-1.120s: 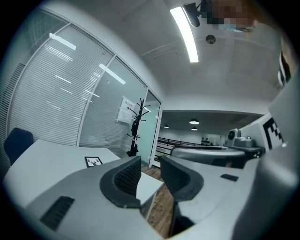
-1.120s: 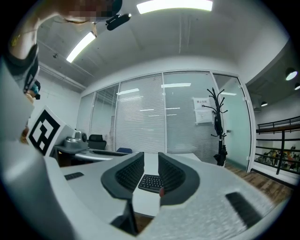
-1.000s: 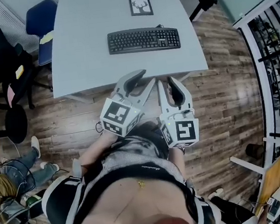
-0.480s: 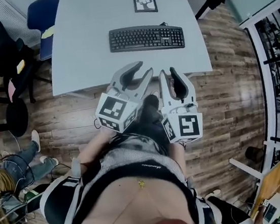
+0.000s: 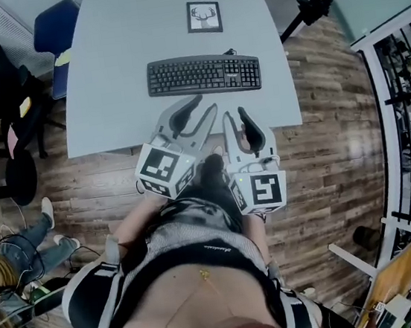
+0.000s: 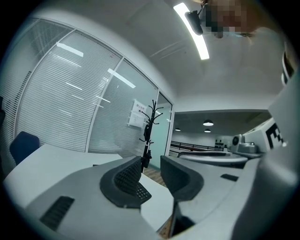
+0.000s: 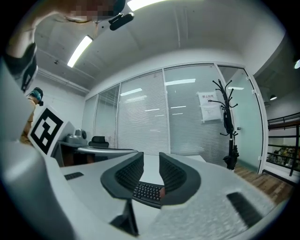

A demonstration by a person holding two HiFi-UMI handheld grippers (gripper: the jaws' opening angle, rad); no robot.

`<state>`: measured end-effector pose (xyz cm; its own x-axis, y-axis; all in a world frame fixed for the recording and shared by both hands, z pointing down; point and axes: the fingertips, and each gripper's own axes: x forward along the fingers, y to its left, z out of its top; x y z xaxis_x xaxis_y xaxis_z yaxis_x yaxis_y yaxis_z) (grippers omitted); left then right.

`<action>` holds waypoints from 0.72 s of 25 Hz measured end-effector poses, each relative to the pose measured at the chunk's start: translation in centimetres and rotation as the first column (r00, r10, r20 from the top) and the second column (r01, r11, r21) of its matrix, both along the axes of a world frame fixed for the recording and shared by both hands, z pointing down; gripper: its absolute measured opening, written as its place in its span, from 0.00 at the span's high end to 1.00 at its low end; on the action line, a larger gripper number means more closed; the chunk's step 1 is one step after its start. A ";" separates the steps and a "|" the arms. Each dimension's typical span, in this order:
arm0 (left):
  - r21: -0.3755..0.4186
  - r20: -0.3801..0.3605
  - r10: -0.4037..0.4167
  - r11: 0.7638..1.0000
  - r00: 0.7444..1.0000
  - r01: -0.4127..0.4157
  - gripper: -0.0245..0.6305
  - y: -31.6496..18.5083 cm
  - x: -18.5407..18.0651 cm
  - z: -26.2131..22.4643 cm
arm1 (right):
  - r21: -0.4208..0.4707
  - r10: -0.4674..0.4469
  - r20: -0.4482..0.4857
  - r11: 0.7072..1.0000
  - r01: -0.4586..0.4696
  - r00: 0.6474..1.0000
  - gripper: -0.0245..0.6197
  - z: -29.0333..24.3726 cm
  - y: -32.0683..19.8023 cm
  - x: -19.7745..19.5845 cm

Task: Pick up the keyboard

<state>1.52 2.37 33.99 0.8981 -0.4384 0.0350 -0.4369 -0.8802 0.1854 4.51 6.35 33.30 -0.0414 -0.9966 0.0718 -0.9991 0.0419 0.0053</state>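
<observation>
on the table point(image 5: 104, 75): keyboard point(image 5: 203, 74) laid flat mid-table, framed picture point(image 5: 204, 16) behind it
left gripper point(image 5: 204, 106): held level at the near table edge, short of keyboard; jaws parted slightly, nothing gripped
right gripper point(image 5: 234, 114): held just beside left; jaws narrowly apart, just been opening, nothing between them
contact: keyboard touched by neither gripper

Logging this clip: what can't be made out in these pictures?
Head view: the keyboard key legends are too small to read.
Left gripper view: the left gripper fingers cover all but a corner of the keyboard.
Right gripper view: the right gripper fingers, just opened wider and empty, hide the keyboard's ends.
Head view: the table near edge is partly behind both grippers.
Head view: the deer picture detail is too small.
</observation>
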 end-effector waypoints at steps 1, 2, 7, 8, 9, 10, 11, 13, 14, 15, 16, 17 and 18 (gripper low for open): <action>0.004 -0.002 0.002 1.000 1.000 -0.002 0.80 -0.3 0.6 -0.1 | 0.002 0.000 0.001 1.000 0.000 1.000 0.80 0.0 -0.3 0.6; 0.006 -0.003 0.002 1.000 1.000 -0.002 0.80 -0.6 1.1 -0.1 | 0.004 0.000 0.003 1.000 0.000 1.000 0.80 0.1 -0.6 1.1; 0.000 0.002 -0.001 1.000 1.000 0.001 0.80 -2.0 2.9 0.2 | -0.002 -0.020 0.041 1.000 0.020 0.999 0.80 0.4 -2.4 2.9; 0.000 0.004 -0.003 1.000 1.000 0.003 0.80 -2.3 3.1 0.3 | -0.004 -0.025 0.046 1.000 0.026 0.999 0.80 0.5 -2.8 3.1; 0.000 0.007 -0.008 1.000 1.000 0.008 0.80 -2.7 3.3 0.4 | -0.005 -0.032 0.048 0.999 0.032 0.998 0.80 0.5 -3.2 3.3; -0.001 0.008 -0.014 1.000 1.000 0.014 0.80 -3.0 3.4 0.4 | -0.007 -0.040 0.049 0.999 0.040 0.998 0.80 0.6 -3.7 3.4; -0.001 0.009 -0.020 1.000 1.000 0.020 0.80 -3.4 3.6 0.5 | -0.008 -0.048 0.048 0.999 0.048 0.998 0.80 0.6 -4.1 3.5; -0.007 0.015 -0.031 0.999 0.999 0.031 0.80 -4.0 4.0 0.6 | -0.012 -0.064 0.047 0.998 0.065 0.997 0.80 0.7 -4.9 3.8; -0.010 0.021 -0.035 0.999 0.999 0.035 0.80 -4.3 4.2 0.7 | -0.015 -0.072 0.048 0.997 0.073 0.996 0.80 0.7 -5.3 3.9; -0.013 0.027 -0.039 0.999 0.999 0.039 0.80 -4.7 4.4 0.8 | -0.016 -0.081 0.051 0.997 0.081 0.995 0.80 0.7 -5.6 4.1; -0.016 0.032 -0.044 0.999 0.999 0.044 0.80 -5.0 4.5 0.8 | -0.017 -0.091 0.054 0.996 0.092 0.994 0.80 0.7 -6.0 4.2; -0.018 0.035 -0.050 0.999 0.998 0.050 0.80 -5.4 4.7 0.8 | -0.016 -0.102 0.058 0.995 0.103 0.993 0.80 0.7 -6.4 4.3; -0.022 0.038 -0.056 0.998 0.998 0.057 0.80 -5.7 4.8 0.8 | -0.016 -0.112 0.061 0.993 0.113 0.992 0.80 0.6 -6.7 4.4</action>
<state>6.30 -3.29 34.83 0.8697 -0.4874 0.0786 -0.4930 -0.8495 0.1877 8.92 -0.38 33.94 -0.1580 -0.9837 0.0855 -0.9865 0.1535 -0.0564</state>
